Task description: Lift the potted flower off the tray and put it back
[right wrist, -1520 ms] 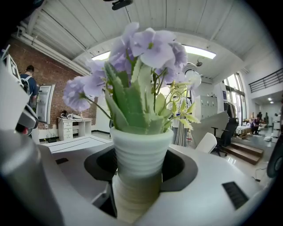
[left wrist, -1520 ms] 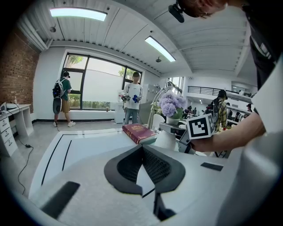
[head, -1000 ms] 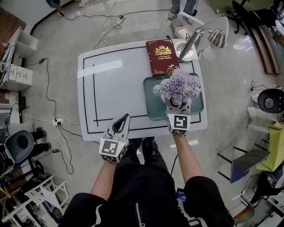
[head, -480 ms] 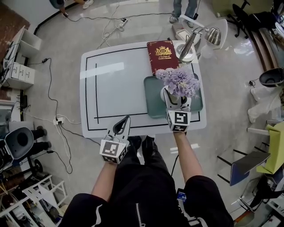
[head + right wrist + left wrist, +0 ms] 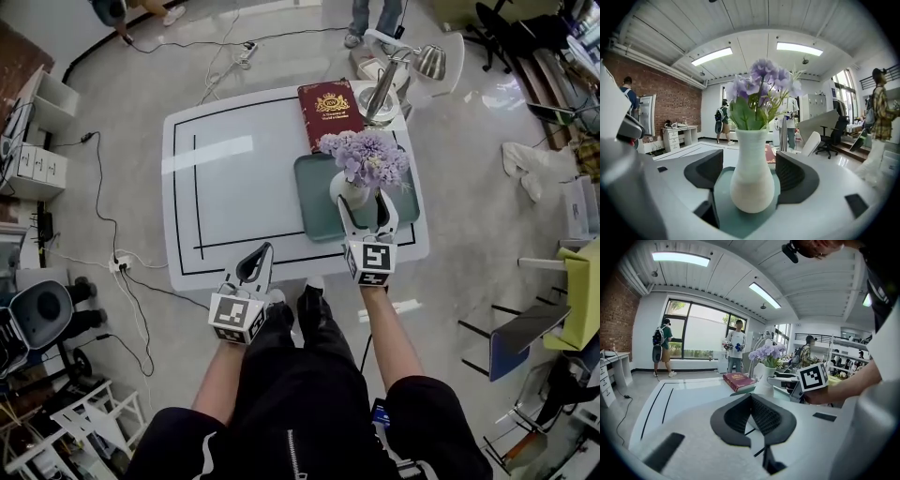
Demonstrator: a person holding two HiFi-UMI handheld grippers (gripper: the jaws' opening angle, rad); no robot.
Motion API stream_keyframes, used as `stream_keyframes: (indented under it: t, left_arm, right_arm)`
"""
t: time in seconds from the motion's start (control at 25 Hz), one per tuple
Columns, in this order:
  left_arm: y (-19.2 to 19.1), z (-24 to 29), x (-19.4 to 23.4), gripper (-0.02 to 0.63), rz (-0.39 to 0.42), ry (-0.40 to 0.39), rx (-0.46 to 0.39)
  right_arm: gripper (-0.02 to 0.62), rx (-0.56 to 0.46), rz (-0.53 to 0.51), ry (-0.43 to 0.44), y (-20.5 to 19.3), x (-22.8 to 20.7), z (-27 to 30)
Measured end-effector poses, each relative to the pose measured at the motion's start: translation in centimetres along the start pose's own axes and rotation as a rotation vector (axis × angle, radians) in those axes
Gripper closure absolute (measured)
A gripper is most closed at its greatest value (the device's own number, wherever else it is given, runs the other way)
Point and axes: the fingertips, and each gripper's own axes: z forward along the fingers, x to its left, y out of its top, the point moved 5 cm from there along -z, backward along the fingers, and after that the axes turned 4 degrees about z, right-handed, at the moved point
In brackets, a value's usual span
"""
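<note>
The potted flower (image 5: 349,187), a white vase with pale purple blooms, stands upright on the teal tray (image 5: 314,199) at the table's right side. My right gripper (image 5: 364,210) is open around the vase's near side. Its jaws have just been opening. In the right gripper view the vase (image 5: 751,174) sits on the tray (image 5: 740,221) between the two pads (image 5: 708,169), with a thin gap on each side. My left gripper (image 5: 261,255) hovers shut and empty over the table's front edge. In the left gripper view its jaws (image 5: 751,400) meet at the tips, with the flower (image 5: 765,363) far off to the right.
A red book (image 5: 330,112) lies just beyond the tray. A chrome desk lamp (image 5: 386,84) stands at the white table's (image 5: 244,187) far right corner. Cables, a chair and shelving ring the table on the floor, and people stand beyond it.
The right jaws have spread apart and let go of the vase, and that hand has drawn back a little toward me. The vase stays on the tray. The left gripper has shifted slightly.
</note>
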Motion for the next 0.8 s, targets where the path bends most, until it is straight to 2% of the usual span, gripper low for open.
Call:
stream_keyframes:
  t: [0.44,0.52,0.56,0.72,0.8]
  left_arm:
    - [0.9,-2.3,-1.3,0.601,0.025,-0.132,-0.057]
    - [0.9,-2.9,-1.8,0.601,0.03,-0.159,-0.066]
    - [0.9,-3.3,-1.9,0.601,0.031,-0.166,-0.07]
    - [0.8,-4.8,-2.5,0.601,0.04,-0.195,-0.086]
    - [1.0,-5.3,-2.9,0.601,0.044,-0.212,-0.097]
  right_arm:
    - [0.274,-0.024,0.005,-0.075,1.8,4.8,-7.9]
    - [0.329,-0.03,-0.009,-0.082,2.5,6.2,-9.8]
    - [0.384,-0.032,-0.016,-0.083,2.8,7.1,-10.6]
    - [0.527,-0.062,-0.047,-0.11,4.3,9.7,-13.7]
    - [0.572,-0.072,-0.063,-0.123,4.9,10.6,-14.9]
